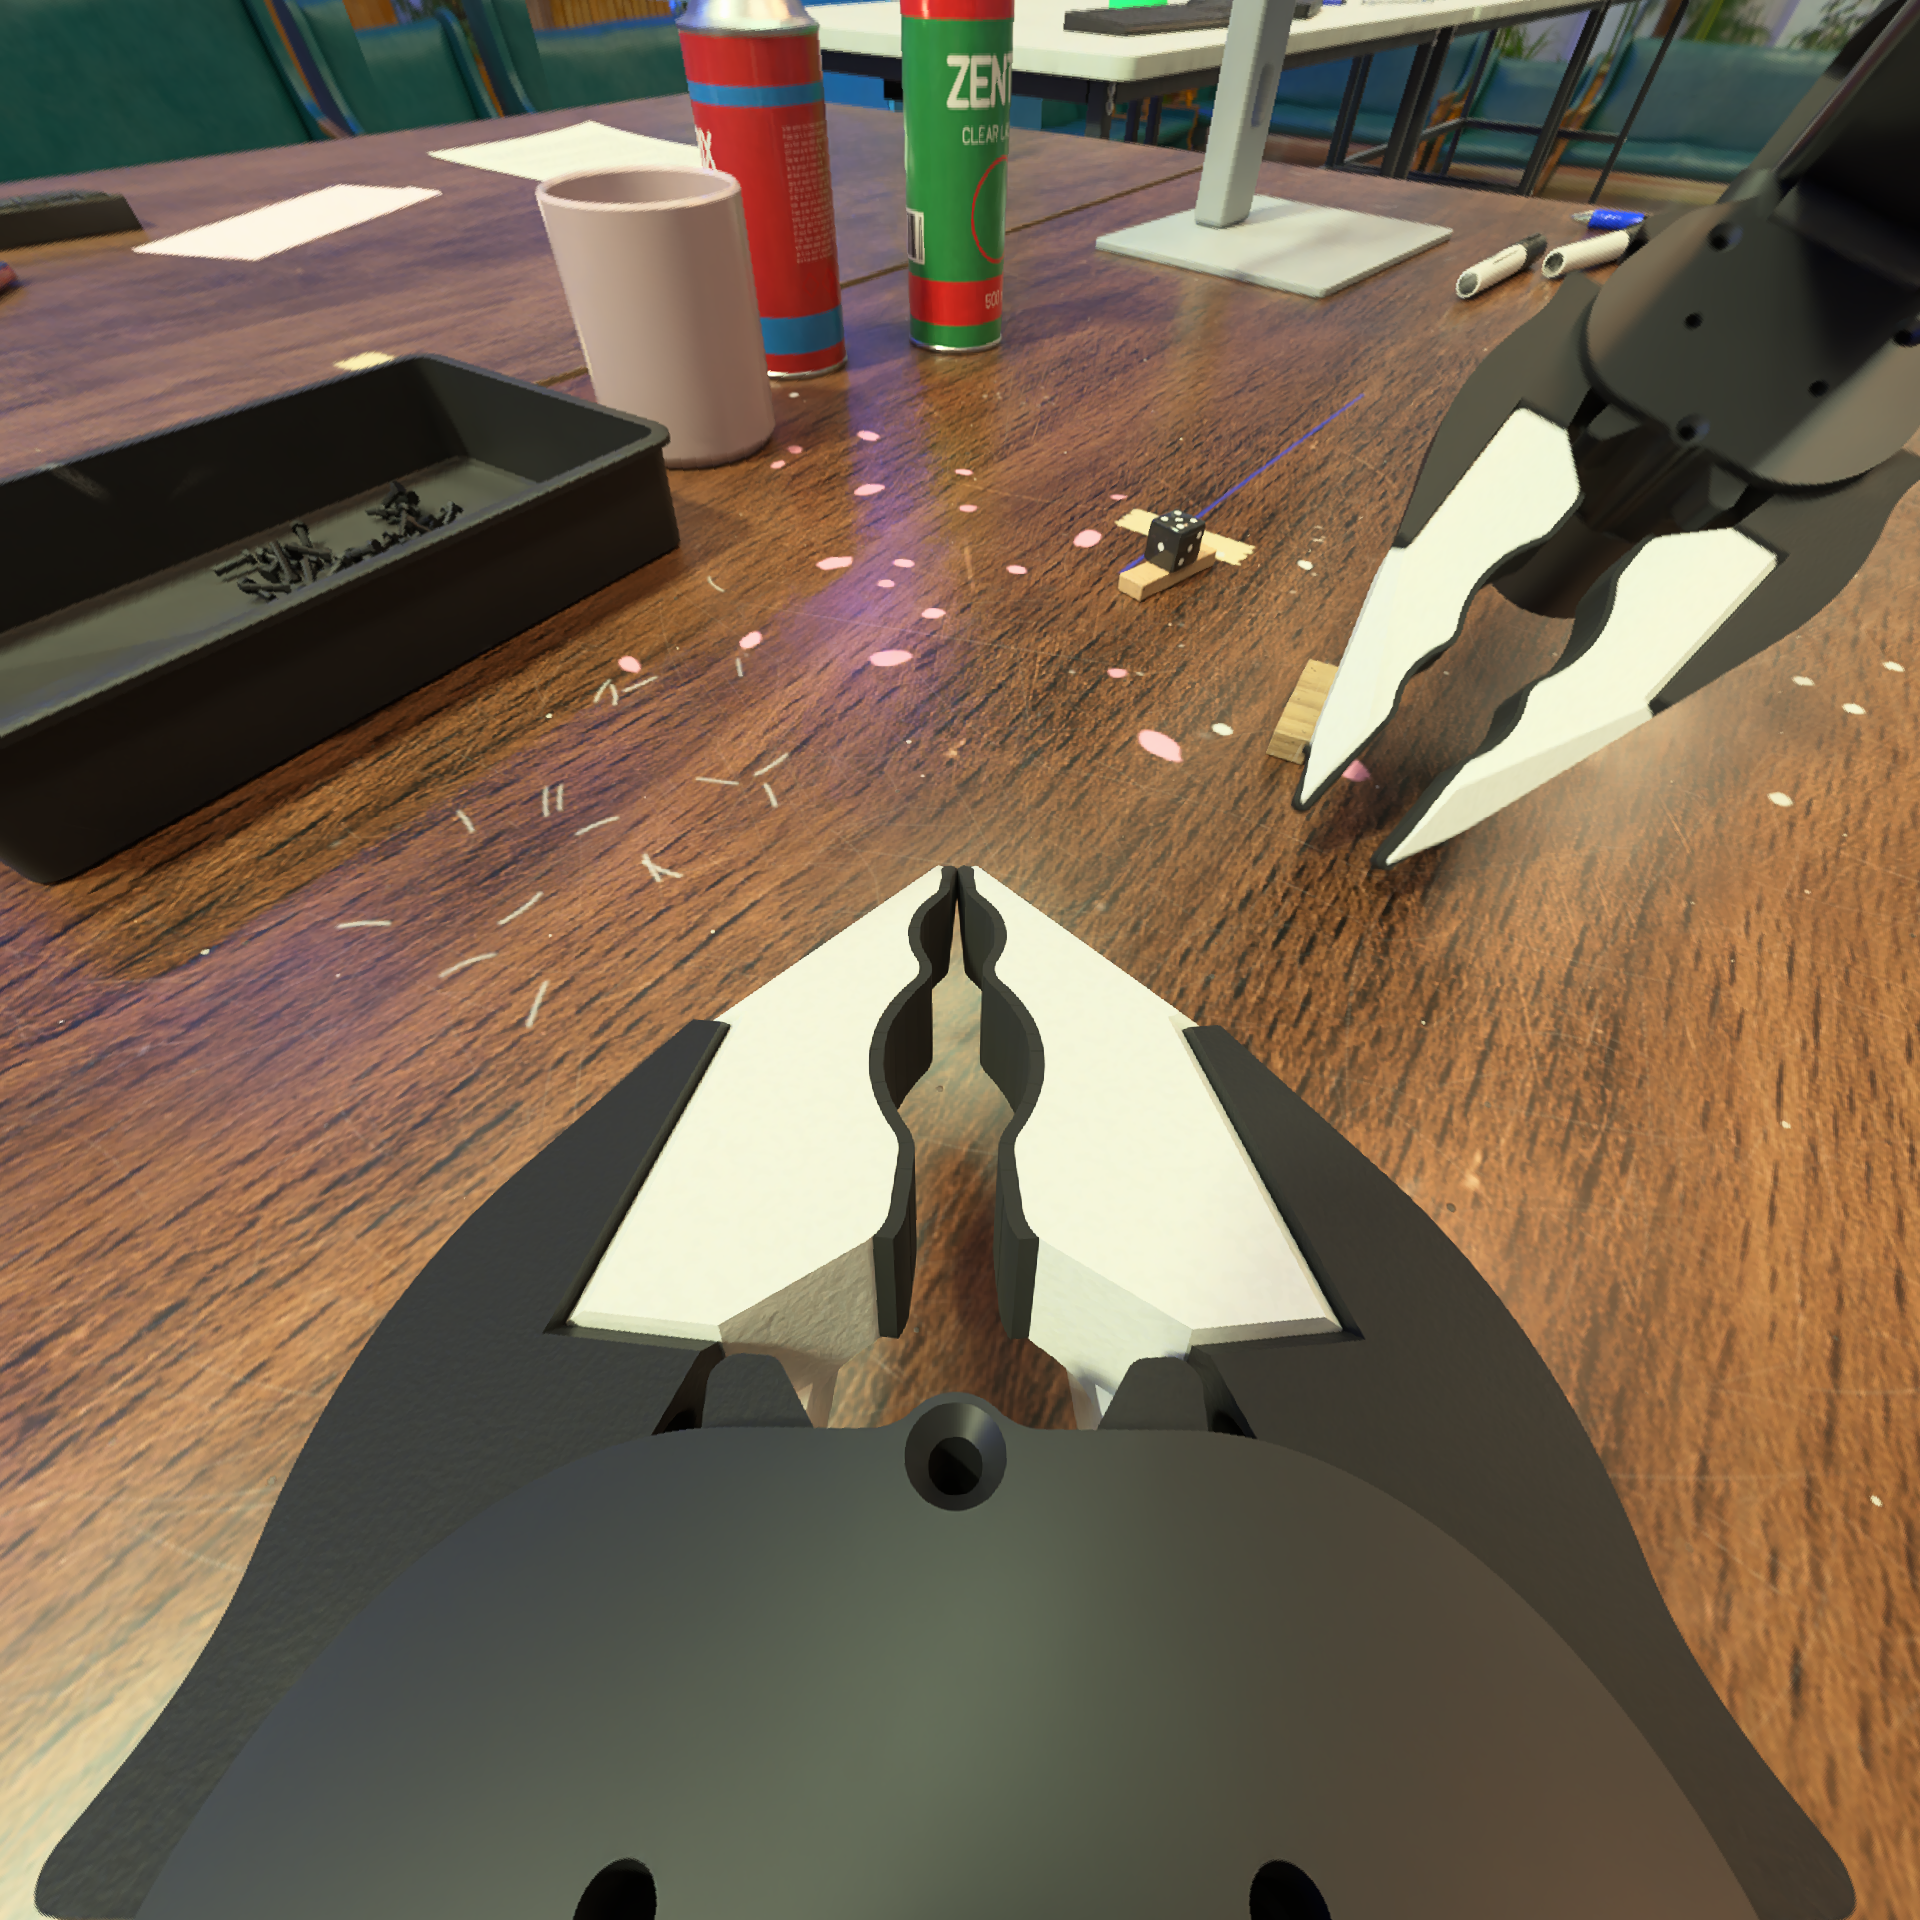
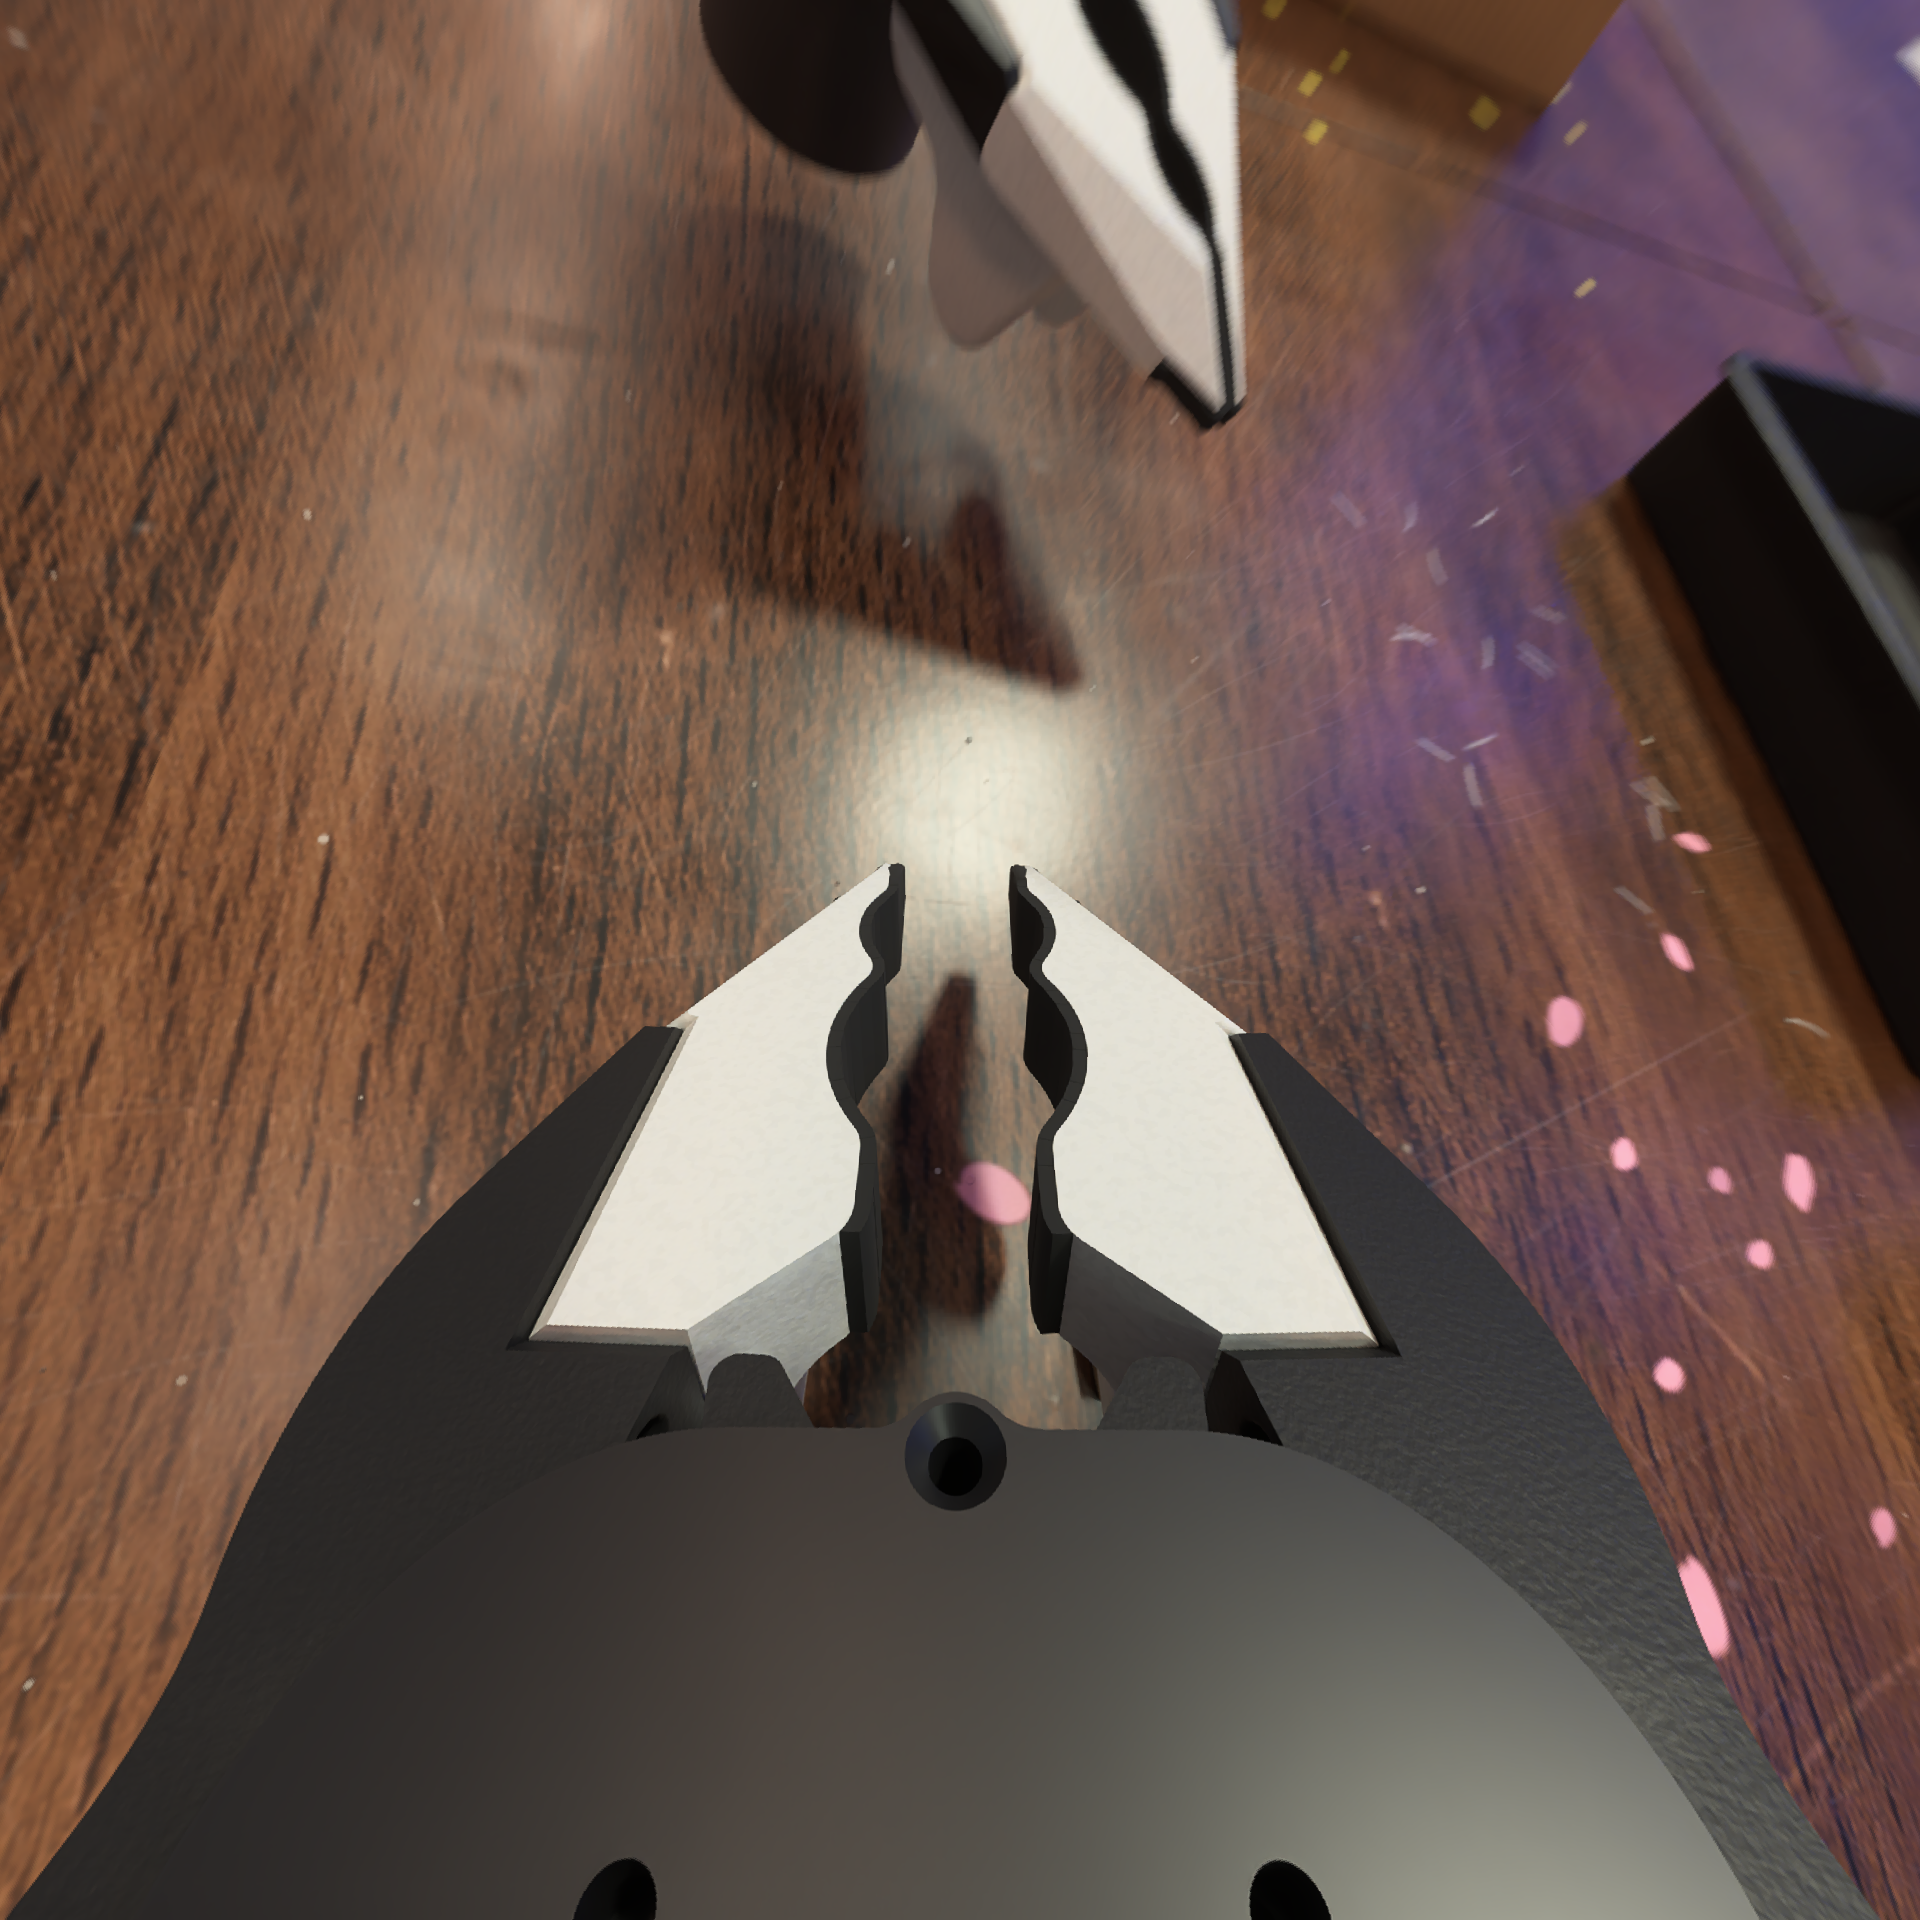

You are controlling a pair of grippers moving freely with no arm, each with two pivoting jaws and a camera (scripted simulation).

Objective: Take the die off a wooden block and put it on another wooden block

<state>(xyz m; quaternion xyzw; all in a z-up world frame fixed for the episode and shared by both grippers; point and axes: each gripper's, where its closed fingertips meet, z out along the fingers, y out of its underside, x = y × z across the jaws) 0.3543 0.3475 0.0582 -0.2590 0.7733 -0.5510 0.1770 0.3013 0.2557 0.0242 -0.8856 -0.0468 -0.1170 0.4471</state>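
A black die (image 1: 1174, 540) with white pips sits on a small wooden block (image 1: 1148, 582) in the middle of the table, far ahead in the left wrist view. A second wooden block (image 1: 1299, 712) lies nearer on the right, partly hidden behind my right gripper (image 1: 1345, 831). That gripper is open and empty, tips pointing down close to the table. My left gripper (image 1: 956, 878) is shut and empty, low over the table, well short of the die. In the right wrist view my right gripper (image 2: 958, 878) shows a small gap over bare wood, with the left gripper (image 2: 1216, 405) ahead. No die or block shows there.
A black tray (image 1: 582, 520) with several dark screws stands on the left; its corner (image 2: 1818, 582) also shows in the right wrist view. Behind are a pink cup (image 1: 665, 312), a red can (image 1: 774, 187), a green can (image 1: 956, 177), a monitor stand (image 1: 1273, 244) and markers (image 1: 1501, 265).
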